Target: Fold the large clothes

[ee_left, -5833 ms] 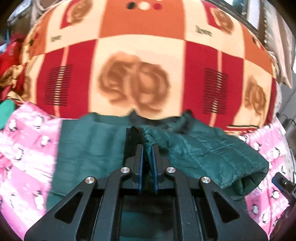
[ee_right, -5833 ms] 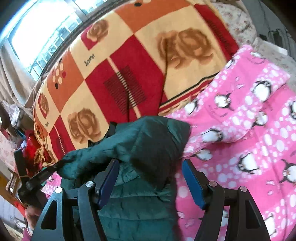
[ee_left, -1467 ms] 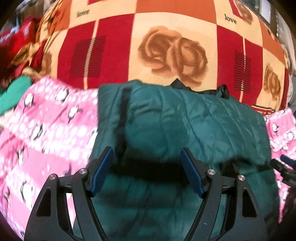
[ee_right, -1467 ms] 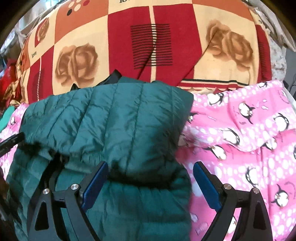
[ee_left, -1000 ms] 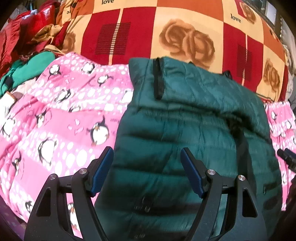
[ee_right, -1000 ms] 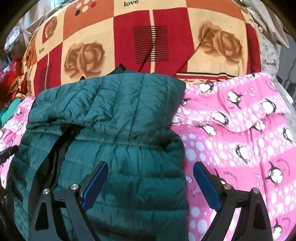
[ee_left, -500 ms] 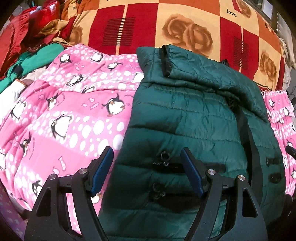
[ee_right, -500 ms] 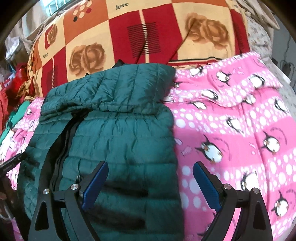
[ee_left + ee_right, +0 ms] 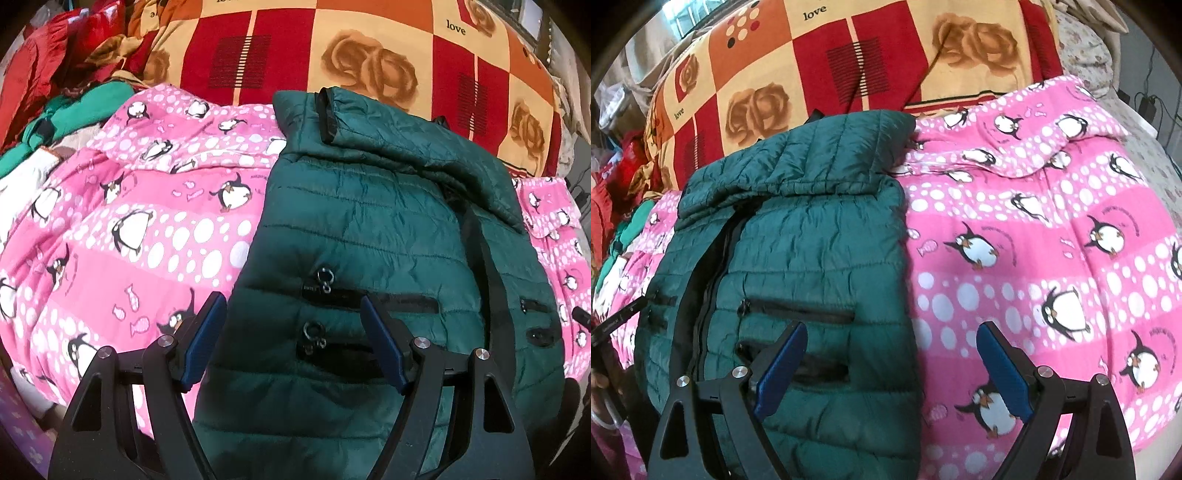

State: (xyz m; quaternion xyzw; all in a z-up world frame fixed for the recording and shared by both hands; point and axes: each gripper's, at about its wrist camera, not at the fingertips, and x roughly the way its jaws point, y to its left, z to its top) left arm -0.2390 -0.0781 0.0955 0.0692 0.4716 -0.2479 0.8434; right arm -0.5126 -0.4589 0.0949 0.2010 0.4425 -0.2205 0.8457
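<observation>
A dark green quilted jacket point(image 9: 369, 229) lies front up on a pink penguin blanket point(image 9: 140, 229), its sleeves folded across the top near the collar. It also shows in the right wrist view point(image 9: 812, 243). My left gripper point(image 9: 293, 332) is open and empty, hovering above the jacket's lower left part by the zip pockets. My right gripper point(image 9: 890, 354) is open and empty above the jacket's lower right edge, straddling the edge and the pink penguin blanket point(image 9: 1052, 240). The other gripper's tip point(image 9: 617, 321) pokes in at the left of the right wrist view.
A red, orange and cream rose blanket point(image 9: 332, 48) is heaped behind the jacket. Red and green clothes point(image 9: 66, 96) are piled at the far left. Cables and plugs point(image 9: 1148, 103) sit at the far right beyond the bed.
Both grippers have drawn back from the folded sleeves toward the jacket's hem, so more of the jacket and pink blanket shows. Earlier, the left gripper let go of the sleeve it held.
</observation>
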